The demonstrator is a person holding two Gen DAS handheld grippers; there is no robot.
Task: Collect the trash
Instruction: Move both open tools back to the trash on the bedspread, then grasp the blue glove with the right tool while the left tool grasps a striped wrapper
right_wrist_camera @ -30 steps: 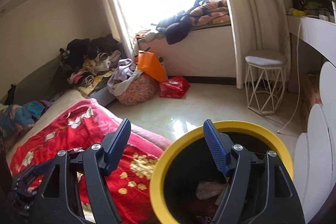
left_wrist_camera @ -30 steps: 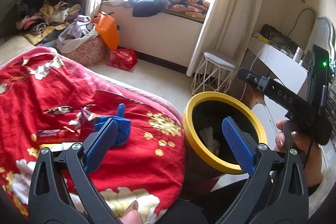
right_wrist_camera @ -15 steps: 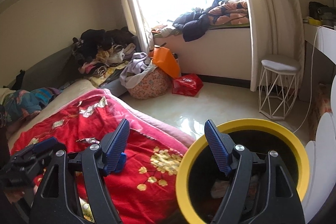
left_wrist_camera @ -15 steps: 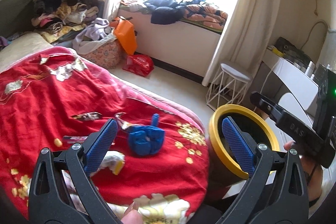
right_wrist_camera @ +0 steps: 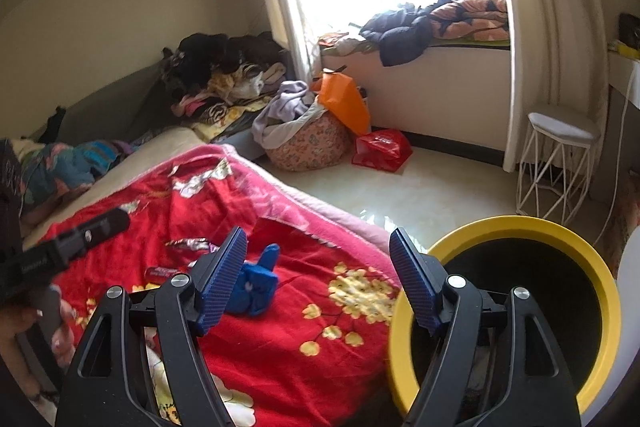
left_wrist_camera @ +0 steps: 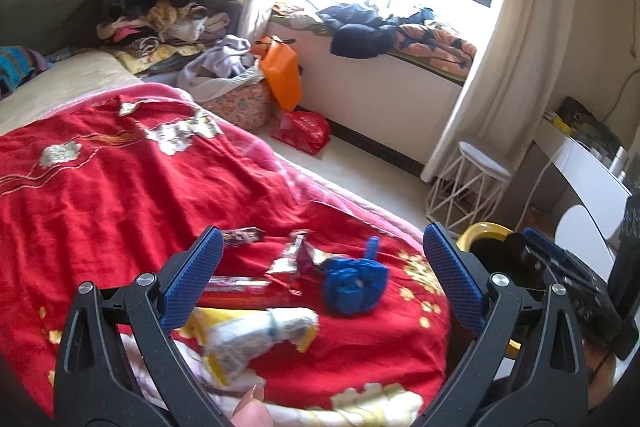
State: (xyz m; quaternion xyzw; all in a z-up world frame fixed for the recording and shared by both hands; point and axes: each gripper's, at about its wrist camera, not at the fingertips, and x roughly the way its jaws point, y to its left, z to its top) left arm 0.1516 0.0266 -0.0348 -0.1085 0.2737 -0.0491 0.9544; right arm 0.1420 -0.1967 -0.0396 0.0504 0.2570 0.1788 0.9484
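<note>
Both grippers, left (left_wrist_camera: 320,279) & right (right_wrist_camera: 318,279), hang spread, nothing pinched. Trash sits on the red blanket (left_wrist_camera: 120,187): blue wad (left_wrist_camera: 354,281), foil wrappers (left_wrist_camera: 294,257), white packet (left_wrist_camera: 256,335), all left of the yellow bin (right_wrist_camera: 500,227). Prob light, crinkly, slippery; pinch the wad mid-bunch. Only left view shows the packet; right view shows the bin's whole rim.

- A bed covered by a red blanket with gold and white flowers (left_wrist_camera: 120,195) carries the litter.
- On the blanket: a crumpled blue cloth bundle (left_wrist_camera: 354,283), a shiny torn snack wrapper (left_wrist_camera: 294,257), a long red flat packet (left_wrist_camera: 236,285), a white and yellow crumpled bag (left_wrist_camera: 256,333), and a dark foil wrapper (left_wrist_camera: 242,235).
- The pale tiled floor (right_wrist_camera: 420,187) bears a round black bin with a yellow rim (right_wrist_camera: 520,227), a red plastic bag (right_wrist_camera: 382,149) and a white wire stool (right_wrist_camera: 558,159).
</note>
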